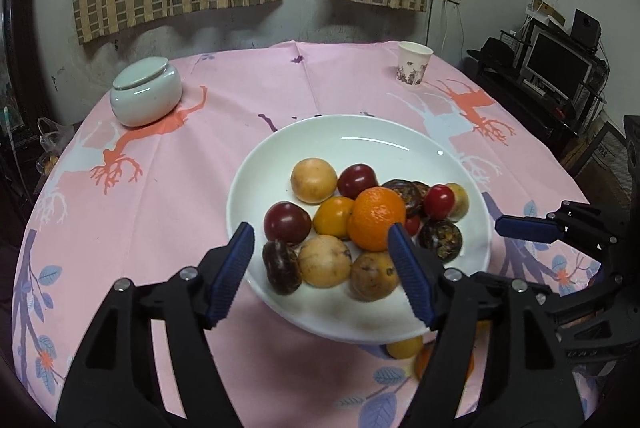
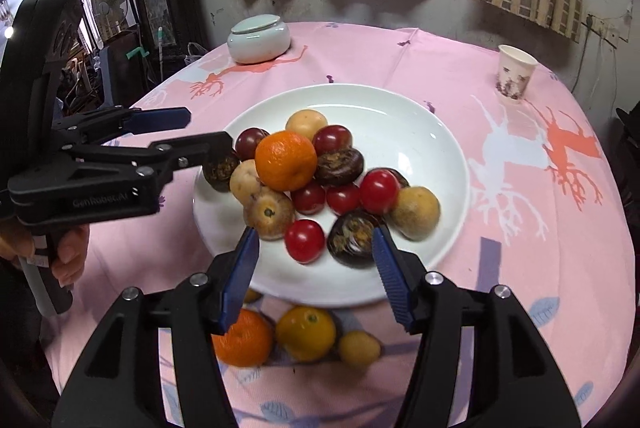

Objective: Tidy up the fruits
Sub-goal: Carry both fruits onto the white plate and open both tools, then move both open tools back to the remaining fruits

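Grippers sit low in both wrist views, each angled down over the near rim of the white plate (image 1: 256,163). The left gripper (image 1: 322,248) has its blue pads spread apart with nothing pressed between them; seen through the gap are the fruits at the plate's near edge. In the right wrist view it enters from the left edge, a hand (image 2: 70,248) wrapped round its handle at lower left. The right gripper (image 2: 314,248) likewise stands open and empty, its pads either side of a red tomato (image 2: 305,240) and a dark wrinkled fruit (image 2: 352,238), touching neither as far as can be told.

The plate lies mid-frame on the pink tablecloth (image 1: 160,195), heaped with an orange (image 2: 286,160), red tomatoes, tan round fruits and dark ones. Below the plate in the right wrist view, a second orange (image 2: 244,338), a yellow-orange fruit (image 2: 306,332) and a small yellow fruit (image 2: 359,348) lie on the cloth.
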The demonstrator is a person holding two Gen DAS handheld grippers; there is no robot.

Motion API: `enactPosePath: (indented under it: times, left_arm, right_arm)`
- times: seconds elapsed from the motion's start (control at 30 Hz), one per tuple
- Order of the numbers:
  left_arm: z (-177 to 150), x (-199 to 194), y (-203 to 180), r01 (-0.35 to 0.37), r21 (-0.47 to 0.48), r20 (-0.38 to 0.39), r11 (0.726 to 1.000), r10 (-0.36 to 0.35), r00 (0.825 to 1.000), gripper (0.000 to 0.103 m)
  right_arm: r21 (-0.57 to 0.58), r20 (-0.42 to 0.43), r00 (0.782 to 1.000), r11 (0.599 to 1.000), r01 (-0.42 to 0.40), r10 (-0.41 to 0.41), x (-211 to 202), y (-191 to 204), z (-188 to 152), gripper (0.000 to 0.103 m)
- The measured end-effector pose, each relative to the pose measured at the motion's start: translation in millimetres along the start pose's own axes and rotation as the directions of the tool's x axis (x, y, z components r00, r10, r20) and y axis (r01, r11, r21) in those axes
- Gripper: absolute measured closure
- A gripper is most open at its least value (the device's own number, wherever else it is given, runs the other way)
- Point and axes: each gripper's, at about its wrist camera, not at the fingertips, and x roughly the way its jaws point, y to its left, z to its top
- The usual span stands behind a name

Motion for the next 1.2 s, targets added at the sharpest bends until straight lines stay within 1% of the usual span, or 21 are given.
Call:
enactPosePath:
  times: [0.2, 0.3, 0.4, 0.5, 0.57, 0.7, 0.93, 1.1, 1.2]
  left_arm:
    - [-17.4, -20.6, -12.4, 0.017, 0.015, 0.004, 1.0, -0.017, 1.0, 0.027]
    - [-31.7, -28.8, -23.1, 0.021, 0.045, -0.004, 0.999, -0.02, 1.0, 0.025]
    - [-47.4, -36.9, -32.6, 0.008, 0.067, -0.008, 0.998, -0.007, 1.0, 0.023]
    - [-62.6, -45.0, -37.5, -0.002, 0.05, -0.014, 0.999, 0.002, 1.0, 0.021]
    - [-71.7, -48.2, -39.0, -0.013, 0.034, -0.023, 0.999, 0.013, 1.0, 0.019]
    - [-84.7, -52.3, -46.5, -0.011, 0.042, -0.038, 0.999, 0.012, 0.999, 0.017]
    - [-97.0, -44.8, -68.1, -0.011, 0.057, -0.073, 0.998, 0.016, 0.997, 0.016]
    - [-102.3, -27.2, -85.7, -0.017, 0.066, -0.109, 0.998, 0.025, 0.994, 0.016]
    - [-102.2, -17.4, -91.8, -0.034, 0.065, -0.128, 0.997, 0.042, 0.991, 0.016]
  right_arm:
    - [0.1, 0.015, 1.0, 0.995, 0.012, -0.013, -25.6, -17.8, -27.1, 0.042]
    - [0.138, 0.02, 1.0, 0.99, 0.01, -0.013, -35.2, -22.7, -43.0, 0.042]
    - [0.162, 0.031, 0.999, 0.987, 0.009, -0.014, -44.0, -24.8, -56.3, 0.042]
    - [0.179, 0.039, 0.999, 0.984, -0.009, 0.002, -48.6, -24.7, -67.8, 0.042]
    - [0.179, 0.033, 0.999, 0.984, 0.001, -0.007, -50.0, -21.5, -74.1, 0.042]
    - [0.179, 0.023, 1.0, 0.984, -0.002, -0.002, -50.7, -15.5, -84.9, 0.042]
    - [0.212, 0.03, 0.999, 0.977, -0.031, 0.025, -54.9, -14.8, -102.4, 0.042]
    - [0.224, 0.039, 0.998, 0.973, -0.051, 0.044, -58.1, -18.3, -108.8, 0.042]
    - [0.239, 0.041, 0.998, 0.969, -0.063, 0.055, -57.2, -23.7, -110.5, 0.042]
